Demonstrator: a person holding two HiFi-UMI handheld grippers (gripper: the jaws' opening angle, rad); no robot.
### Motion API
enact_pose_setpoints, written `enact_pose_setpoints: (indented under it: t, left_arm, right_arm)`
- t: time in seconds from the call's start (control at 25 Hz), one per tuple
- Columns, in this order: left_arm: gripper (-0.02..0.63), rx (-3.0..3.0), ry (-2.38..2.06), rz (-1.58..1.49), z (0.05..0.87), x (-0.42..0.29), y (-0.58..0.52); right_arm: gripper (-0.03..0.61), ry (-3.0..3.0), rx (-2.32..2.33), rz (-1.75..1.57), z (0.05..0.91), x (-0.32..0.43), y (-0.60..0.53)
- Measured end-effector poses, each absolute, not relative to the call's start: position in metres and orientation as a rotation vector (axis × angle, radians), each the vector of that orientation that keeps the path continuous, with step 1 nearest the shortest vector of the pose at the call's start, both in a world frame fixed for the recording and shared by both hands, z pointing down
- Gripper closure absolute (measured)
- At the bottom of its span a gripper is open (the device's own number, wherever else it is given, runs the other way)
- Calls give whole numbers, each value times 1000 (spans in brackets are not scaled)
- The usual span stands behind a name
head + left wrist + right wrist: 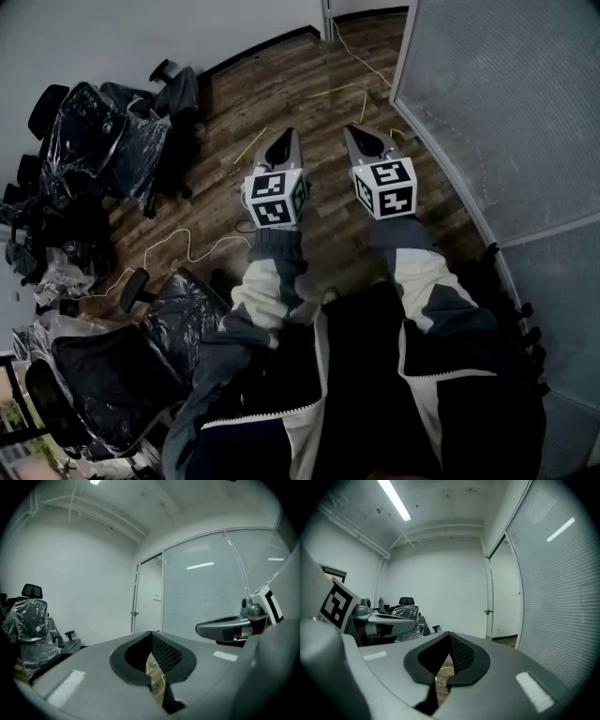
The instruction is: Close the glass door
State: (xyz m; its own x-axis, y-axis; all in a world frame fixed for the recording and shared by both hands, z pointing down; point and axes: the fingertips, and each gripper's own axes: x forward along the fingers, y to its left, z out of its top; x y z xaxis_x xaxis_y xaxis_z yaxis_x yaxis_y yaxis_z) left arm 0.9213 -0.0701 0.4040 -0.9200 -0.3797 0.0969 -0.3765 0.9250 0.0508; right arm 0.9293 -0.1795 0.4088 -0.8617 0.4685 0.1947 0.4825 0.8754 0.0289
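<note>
The glass door [504,597] stands at the far end of the room, where the frosted glass wall [506,103] ends; its handle [487,612] sits on its left edge. The left gripper view shows the same door [149,597] and handle [134,614]. How far it stands open I cannot tell. In the head view my left gripper [284,141] and right gripper [370,139] are held side by side over the wood floor, both pointing toward the door and well short of it. The jaws of the left gripper [151,634] and the right gripper [449,634] meet at their tips with nothing between them.
Several office chairs wrapped in plastic [103,131] crowd the left side, and another [141,356] is close at my lower left. Yellow cables [342,91] and a white cable [178,246] lie on the floor ahead. The glass wall runs close along my right.
</note>
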Motion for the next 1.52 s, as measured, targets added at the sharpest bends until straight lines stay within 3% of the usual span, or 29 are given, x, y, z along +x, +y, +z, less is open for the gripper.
enact_pose_setpoints:
  t: [0.88, 1.52]
  left_arm:
    - [611, 399, -2997, -71, 394, 884, -170]
    - [611, 347, -2991, -56, 399, 845, -165]
  right_arm:
    - [574, -2783, -1031, -49, 402, 882, -265]
    - [572, -2720, -1147, 21, 413, 847, -261]
